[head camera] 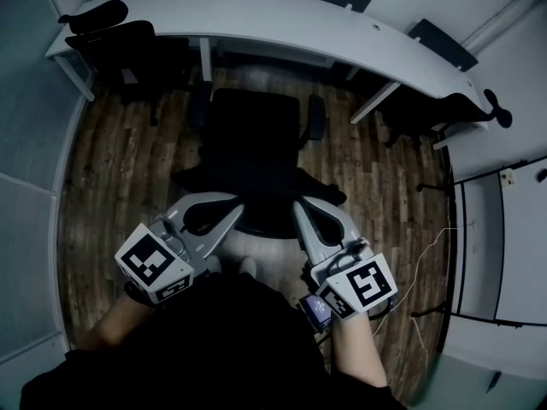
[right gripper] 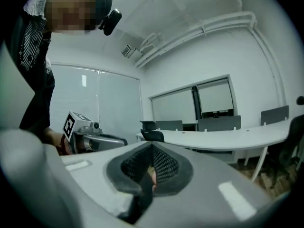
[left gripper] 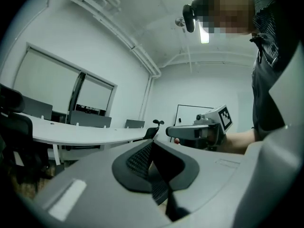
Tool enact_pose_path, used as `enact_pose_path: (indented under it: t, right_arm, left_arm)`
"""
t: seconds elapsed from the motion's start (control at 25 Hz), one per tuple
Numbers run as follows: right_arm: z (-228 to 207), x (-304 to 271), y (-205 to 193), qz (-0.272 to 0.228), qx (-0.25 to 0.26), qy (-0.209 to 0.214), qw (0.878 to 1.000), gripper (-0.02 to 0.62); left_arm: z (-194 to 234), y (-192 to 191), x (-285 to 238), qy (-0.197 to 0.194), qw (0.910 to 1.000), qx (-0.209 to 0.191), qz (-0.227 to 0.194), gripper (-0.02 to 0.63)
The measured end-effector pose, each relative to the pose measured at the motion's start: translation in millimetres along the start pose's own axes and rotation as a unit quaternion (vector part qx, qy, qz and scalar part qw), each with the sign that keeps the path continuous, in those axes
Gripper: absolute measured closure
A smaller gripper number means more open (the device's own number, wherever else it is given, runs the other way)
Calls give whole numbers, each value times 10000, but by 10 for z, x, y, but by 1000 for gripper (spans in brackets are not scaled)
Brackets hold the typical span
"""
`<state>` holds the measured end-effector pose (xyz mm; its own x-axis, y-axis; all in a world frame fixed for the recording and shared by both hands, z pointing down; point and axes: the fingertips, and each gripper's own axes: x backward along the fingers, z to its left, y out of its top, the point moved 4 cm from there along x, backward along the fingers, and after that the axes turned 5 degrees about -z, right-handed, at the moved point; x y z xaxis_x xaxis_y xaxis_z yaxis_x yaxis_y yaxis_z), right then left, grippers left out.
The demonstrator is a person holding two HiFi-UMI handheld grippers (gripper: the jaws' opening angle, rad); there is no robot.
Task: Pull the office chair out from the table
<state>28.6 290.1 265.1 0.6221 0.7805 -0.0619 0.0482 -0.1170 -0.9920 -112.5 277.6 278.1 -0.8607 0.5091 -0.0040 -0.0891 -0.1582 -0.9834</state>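
The black office chair [head camera: 256,143] stands on the wood floor with its seat toward the curved white table [head camera: 282,20] and its backrest toward me. My left gripper [head camera: 232,219] and right gripper [head camera: 299,215] hover at the backrest's top edge, one at each side, pointing toward the table. Both are shut: in the left gripper view the left gripper's [left gripper: 151,148] dark pads meet with nothing between them, and the right gripper's [right gripper: 152,151] pads meet likewise. The chair is hidden below the jaws in both gripper views. Each gripper view shows the other gripper [left gripper: 199,132] [right gripper: 90,137] alongside.
Other black chairs stand at the table's left end [head camera: 120,45] and right end [head camera: 444,109]. White table legs [head camera: 205,58] stand just behind the chair. A thin cable [head camera: 427,254] lies on the floor at the right, beside a white wall unit [head camera: 500,254].
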Motion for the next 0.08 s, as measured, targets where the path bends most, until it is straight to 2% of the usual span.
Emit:
enact_pose_path:
  t: [0.08]
  right_arm:
    - [-2,-1,-44,96,39,-8,9999,594]
  left_arm:
    - [-31,-31,-21,-62,10000,-37,50,600]
